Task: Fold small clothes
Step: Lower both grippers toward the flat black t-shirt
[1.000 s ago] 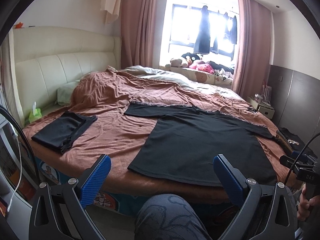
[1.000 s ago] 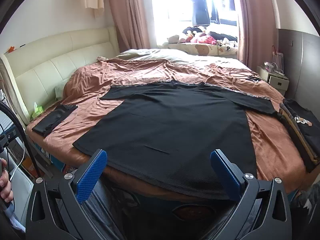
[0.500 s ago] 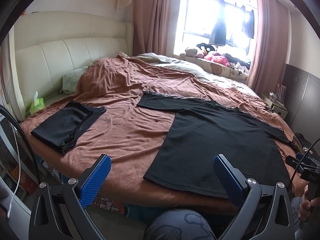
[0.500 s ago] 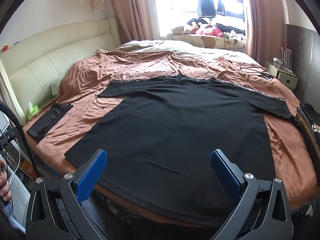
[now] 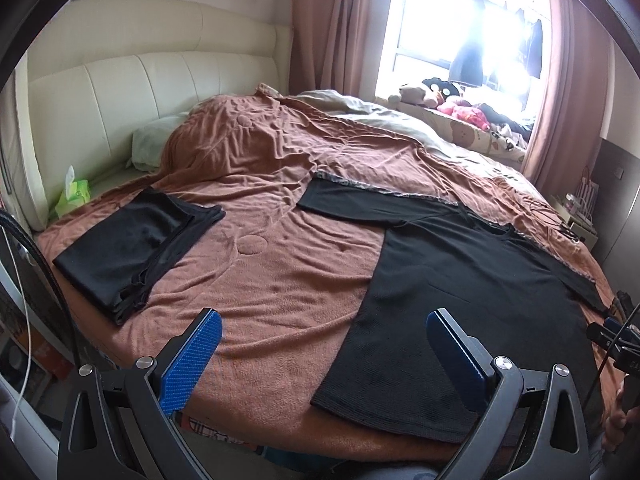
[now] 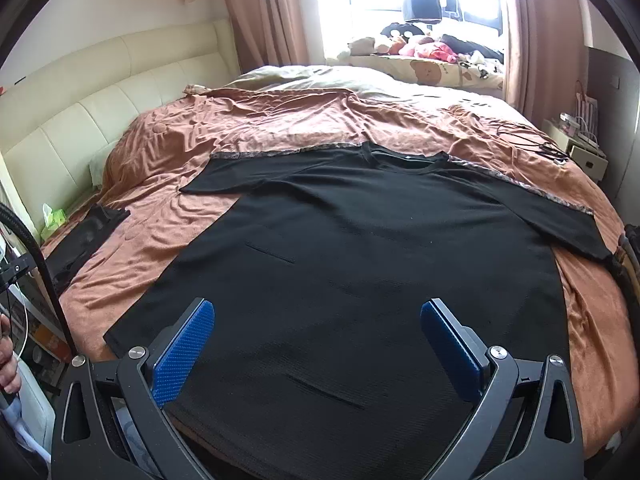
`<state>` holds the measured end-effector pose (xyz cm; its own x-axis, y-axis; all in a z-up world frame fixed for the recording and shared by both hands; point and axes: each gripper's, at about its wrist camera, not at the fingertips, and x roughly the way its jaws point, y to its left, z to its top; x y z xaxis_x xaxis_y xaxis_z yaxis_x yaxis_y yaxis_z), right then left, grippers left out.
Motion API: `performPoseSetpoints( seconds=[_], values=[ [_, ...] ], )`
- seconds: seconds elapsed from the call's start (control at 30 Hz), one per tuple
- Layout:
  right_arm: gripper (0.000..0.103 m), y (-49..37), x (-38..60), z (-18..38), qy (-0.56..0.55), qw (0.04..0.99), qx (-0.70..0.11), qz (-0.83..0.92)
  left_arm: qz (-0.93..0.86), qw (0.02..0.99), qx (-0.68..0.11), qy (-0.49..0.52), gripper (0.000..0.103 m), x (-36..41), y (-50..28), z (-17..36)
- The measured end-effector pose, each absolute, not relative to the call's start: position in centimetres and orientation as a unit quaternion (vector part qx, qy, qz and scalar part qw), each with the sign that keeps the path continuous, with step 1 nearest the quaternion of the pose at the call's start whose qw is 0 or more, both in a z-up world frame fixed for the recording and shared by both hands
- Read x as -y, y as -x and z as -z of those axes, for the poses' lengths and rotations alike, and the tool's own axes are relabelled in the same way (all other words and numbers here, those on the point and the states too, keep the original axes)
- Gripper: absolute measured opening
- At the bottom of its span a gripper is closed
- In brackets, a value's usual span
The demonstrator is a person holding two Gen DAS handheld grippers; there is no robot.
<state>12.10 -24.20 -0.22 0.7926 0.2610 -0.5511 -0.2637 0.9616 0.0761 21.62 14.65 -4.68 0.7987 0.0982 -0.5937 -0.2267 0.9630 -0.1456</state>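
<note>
A black T-shirt (image 6: pixel 360 248) lies spread flat on the brown bedspread (image 6: pixel 168 216), sleeves out, hem toward me. It also shows in the left wrist view (image 5: pixel 460 280), on the right. My right gripper (image 6: pixel 316 344) is open and empty, hovering over the shirt's hem. My left gripper (image 5: pixel 324 348) is open and empty above the bed's near edge, its right finger (image 5: pixel 452 348) over the shirt's lower left corner. A folded black garment (image 5: pixel 132 248) lies on the bed at the left.
A cream padded headboard (image 5: pixel 140 84) stands at the left with a green tissue pack (image 5: pixel 74 196) below it. A stack of folded clothes (image 6: pixel 630 256) sits at the bed's right edge. Stuffed toys (image 6: pixel 420 44) line the window sill. A nightstand (image 6: pixel 584 152) stands at the right.
Both grippers have moved forward and closer over the bed. The shirt now fills more of the right wrist view. The left view has swung toward the shirt's left corner. Both stay open.
</note>
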Motion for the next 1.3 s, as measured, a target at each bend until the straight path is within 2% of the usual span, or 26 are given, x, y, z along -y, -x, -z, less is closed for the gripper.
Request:
performPoseSetpoints(
  seconds=[0.47, 0.7, 0.9, 1.07, 1.23, 1.3],
  values=[
    [0.103, -19.2, 20.9, 1.0, 0.023, 0.944, -0.298, -0.137, -0.097, 0.928, -0.338, 0.123, 0.101, -18.4, -28.4, 7.0],
    [0.103, -22.6, 20.2, 1.8, 0.027, 0.940, -0.308, -0.148, -0.083, 0.923, -0.353, 0.126, 0.097, -19.2, -32.4, 7.8],
    [0.103, -25.6, 19.5, 2.4, 0.026, 0.939, -0.312, -0.139, -0.065, 0.917, -0.370, 0.133, 0.089, -19.4, -36.2, 8.8],
    [0.095, -28.5, 19.1, 3.3, 0.004, 0.933, -0.332, -0.136, -0.049, 0.910, -0.388, 0.140, 0.083, -19.6, -39.7, 9.8],
    [0.076, -31.3, 18.5, 3.8, -0.010, 0.928, -0.344, -0.145, -0.033, 0.898, -0.407, 0.163, 0.078, -20.2, -43.7, 10.7],
    [0.071, -32.5, 18.2, 4.1, -0.011, 0.925, -0.352, -0.145, -0.031, 0.894, -0.412, 0.172, 0.075, -20.4, -45.2, 10.9]
  ],
)
